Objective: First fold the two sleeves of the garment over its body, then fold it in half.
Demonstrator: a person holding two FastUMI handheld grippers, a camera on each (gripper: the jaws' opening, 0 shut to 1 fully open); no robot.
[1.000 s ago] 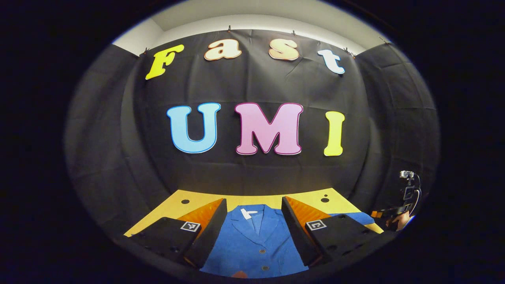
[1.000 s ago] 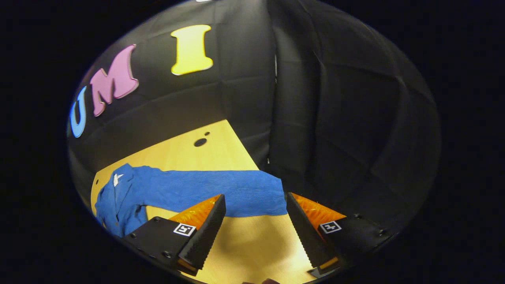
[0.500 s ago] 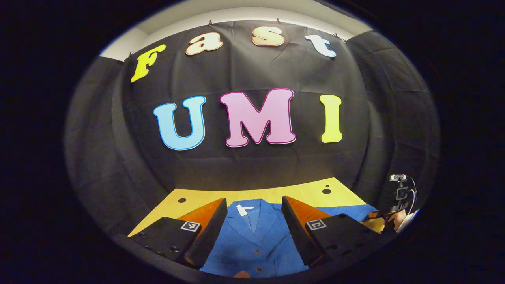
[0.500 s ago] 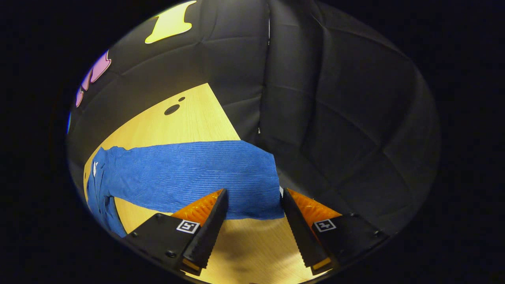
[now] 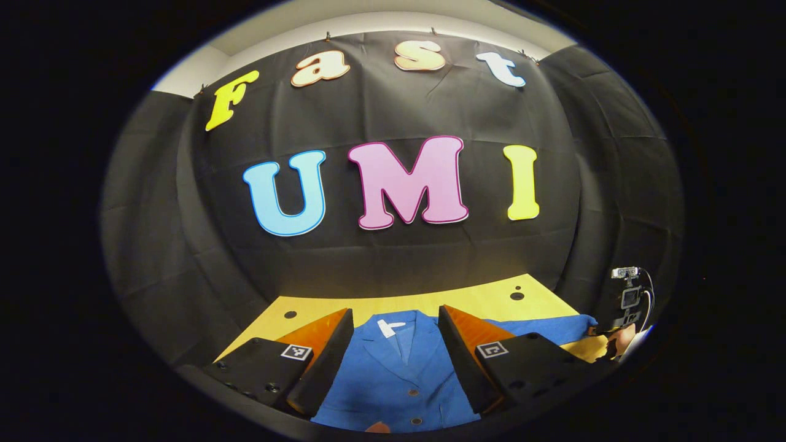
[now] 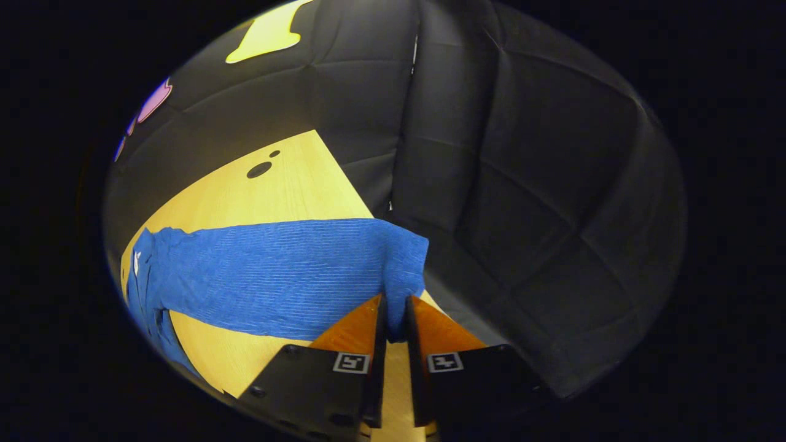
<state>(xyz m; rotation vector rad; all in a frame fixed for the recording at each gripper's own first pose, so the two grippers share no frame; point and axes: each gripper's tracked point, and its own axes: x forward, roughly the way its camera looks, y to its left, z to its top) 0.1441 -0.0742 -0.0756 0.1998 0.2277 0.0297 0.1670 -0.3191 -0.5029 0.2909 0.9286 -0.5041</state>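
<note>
Where the blue garment (image 5: 399,374) lies flat on the yellow table (image 5: 381,304), its collar points toward the booth's back wall, a white tag (image 5: 387,327) at the neck and two buttons down the front. Right sleeve (image 6: 270,270) stretched straight out sideways across the tabletop, ribbed weave plain in the right gripper view; cuff end bunched and lifted slightly near the table's far edge.

Right gripper (image 6: 393,334): fingers drawn close together, pinching the cuff end of the sleeve between them; cloth folds down into the narrow gap. In the left gripper view it appears small at far right (image 5: 605,330), at the sleeve's tip, with a hand (image 5: 620,341) behind it.

Left gripper (image 5: 393,362): fingers spread wide, hovering above the garment's chest, collar and buttons visible between them; touching nothing that can be made out.

Table has two dark round holes (image 6: 259,169) near its far corner. Black cloth wall (image 6: 522,184) closes in behind and to the side.
</note>
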